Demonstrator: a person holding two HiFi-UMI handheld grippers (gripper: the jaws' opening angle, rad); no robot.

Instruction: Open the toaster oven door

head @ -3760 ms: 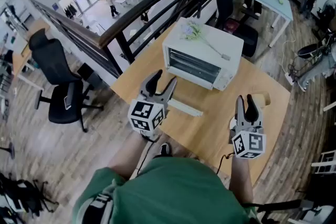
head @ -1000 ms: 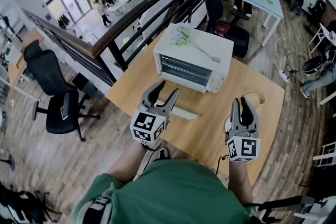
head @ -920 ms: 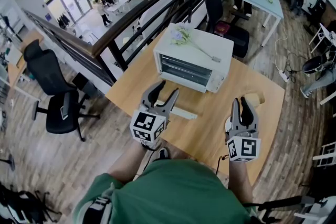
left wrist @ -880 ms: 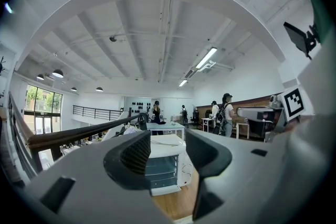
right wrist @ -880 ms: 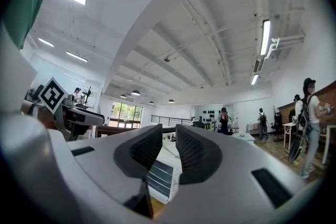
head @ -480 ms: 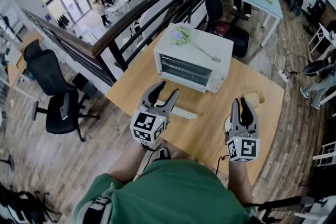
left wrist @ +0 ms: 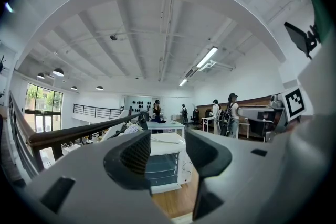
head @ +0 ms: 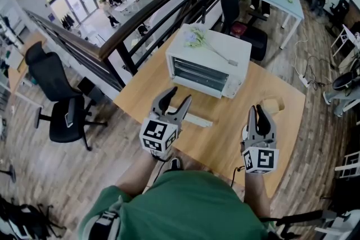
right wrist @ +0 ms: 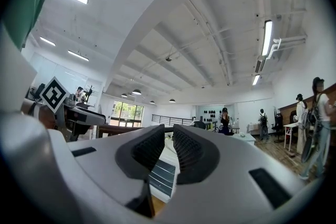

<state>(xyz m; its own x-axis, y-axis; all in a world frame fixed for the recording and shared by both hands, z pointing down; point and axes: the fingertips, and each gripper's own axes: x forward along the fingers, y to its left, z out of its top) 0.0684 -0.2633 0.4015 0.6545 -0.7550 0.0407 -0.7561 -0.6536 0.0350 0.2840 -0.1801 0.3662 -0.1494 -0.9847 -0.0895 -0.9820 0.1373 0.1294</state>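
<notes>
A white toaster oven (head: 209, 67) stands at the far side of the wooden table (head: 225, 137), its glass door (head: 199, 75) closed and a sprig of flowers (head: 194, 36) lying on top. My left gripper (head: 177, 95) hovers open over the table in front of it, well short of the door; the oven (left wrist: 165, 162) shows between its empty jaws (left wrist: 167, 139). My right gripper (head: 257, 111) is held to the right and nearer me. Its jaws (right wrist: 169, 139) have just been closing, leaving a narrow gap with nothing in it, and the oven (right wrist: 160, 178) is seen beyond.
A white strip (head: 194, 118) lies on the table under the left gripper. A tan block (head: 271, 105) and a white round thing (head: 246, 133) sit by the right gripper. A dark railing (head: 140, 25) borders the table's far left. An office chair (head: 56, 98) stands on the floor.
The right gripper's jaws stand a little closer together than before. Both hands, the left jaws and the oven keep their places.
</notes>
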